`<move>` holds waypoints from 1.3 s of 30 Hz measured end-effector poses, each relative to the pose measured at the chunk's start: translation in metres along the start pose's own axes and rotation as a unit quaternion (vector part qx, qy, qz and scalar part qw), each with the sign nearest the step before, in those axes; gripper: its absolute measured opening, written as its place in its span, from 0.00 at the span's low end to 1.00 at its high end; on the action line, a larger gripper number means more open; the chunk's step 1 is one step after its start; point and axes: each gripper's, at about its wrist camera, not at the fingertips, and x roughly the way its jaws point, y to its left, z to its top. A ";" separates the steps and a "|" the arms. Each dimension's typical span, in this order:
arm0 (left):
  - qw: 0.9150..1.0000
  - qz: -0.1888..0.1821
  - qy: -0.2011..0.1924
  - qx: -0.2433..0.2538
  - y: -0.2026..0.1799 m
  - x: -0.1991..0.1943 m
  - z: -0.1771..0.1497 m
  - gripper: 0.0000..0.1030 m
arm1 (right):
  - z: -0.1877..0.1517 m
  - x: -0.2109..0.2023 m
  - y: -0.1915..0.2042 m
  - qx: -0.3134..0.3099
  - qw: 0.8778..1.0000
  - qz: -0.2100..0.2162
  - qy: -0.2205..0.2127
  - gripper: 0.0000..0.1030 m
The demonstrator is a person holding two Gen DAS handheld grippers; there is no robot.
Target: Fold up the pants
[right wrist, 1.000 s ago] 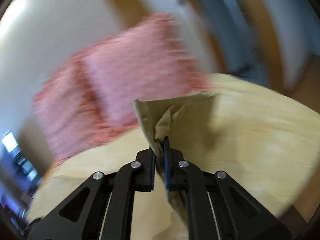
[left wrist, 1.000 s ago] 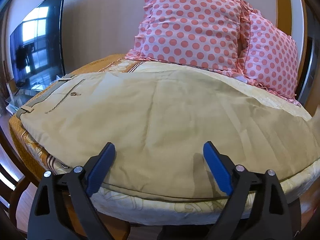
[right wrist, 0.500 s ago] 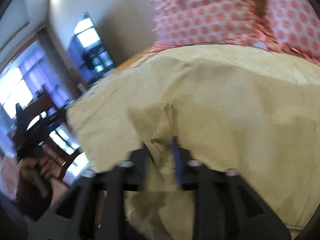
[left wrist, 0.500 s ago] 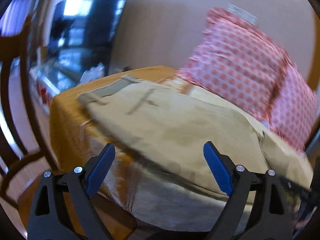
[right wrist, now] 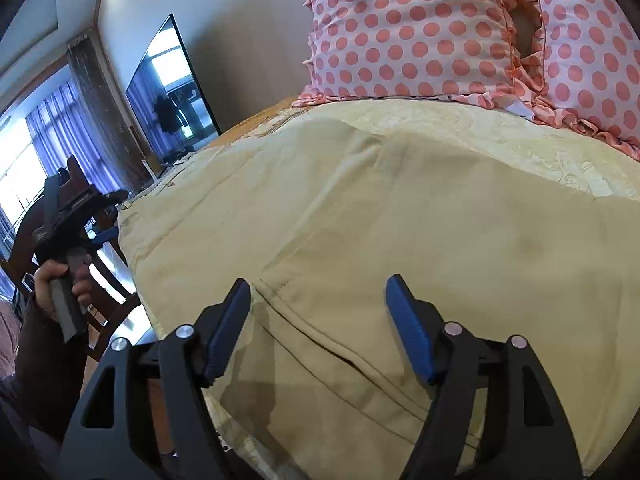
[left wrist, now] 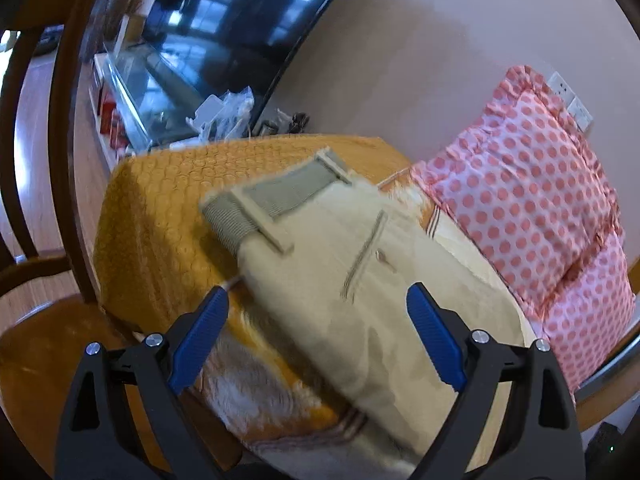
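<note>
Beige pants (left wrist: 360, 304) lie flat on the bed, their grey ribbed waistband (left wrist: 276, 196) toward the far left corner. My left gripper (left wrist: 316, 340) is open and empty, hovering over the pants near the back pocket. In the right wrist view the pants (right wrist: 400, 216) lie spread with a leg folded over, its hem (right wrist: 320, 332) near the front edge. My right gripper (right wrist: 318, 320) is open and empty just above that hem. The left gripper (right wrist: 76, 216) shows there at far left, held in a hand.
Two pink polka-dot pillows (left wrist: 532, 216) (right wrist: 420, 28) lean against the wall behind the pants. An orange bedspread (left wrist: 160, 216) covers the bed's left end. A TV (left wrist: 240, 12) and a cluttered stand (left wrist: 168, 104) are beyond it. A wooden chair (left wrist: 48, 160) stands at left.
My right gripper has opened and let go of the pant leg, which now lies folded on the pants. My left gripper swung left toward the waistband, staying open.
</note>
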 end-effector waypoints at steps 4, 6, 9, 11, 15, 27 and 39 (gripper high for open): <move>1.000 0.011 0.009 0.009 -0.005 0.016 0.009 0.89 | 0.000 -0.001 0.004 0.000 1.000 0.004 -0.004 0.70; 1.000 0.016 0.008 0.013 -0.007 0.021 0.012 0.90 | -0.004 0.001 0.005 -0.001 1.000 0.006 -0.007 0.71; 0.999 0.028 -0.006 0.017 -0.013 0.027 0.010 0.91 | -0.006 0.001 0.005 -0.003 1.000 0.010 -0.014 0.74; 1.000 0.014 -0.006 0.016 -0.016 0.025 0.005 0.89 | -0.007 0.000 0.006 -0.005 1.000 0.010 -0.017 0.76; 0.999 -0.030 0.011 0.016 -0.026 0.022 -0.010 0.71 | -0.008 -0.001 0.005 -0.003 1.000 0.016 -0.020 0.77; 0.997 -0.027 -0.034 0.064 -0.072 -0.002 0.010 0.09 | -0.016 -0.020 -0.006 0.031 0.997 0.054 -0.037 0.78; 0.871 -0.296 -0.007 0.391 -0.329 -0.079 -0.133 0.08 | -0.055 -0.127 -0.061 0.096 0.985 -0.035 -0.141 0.81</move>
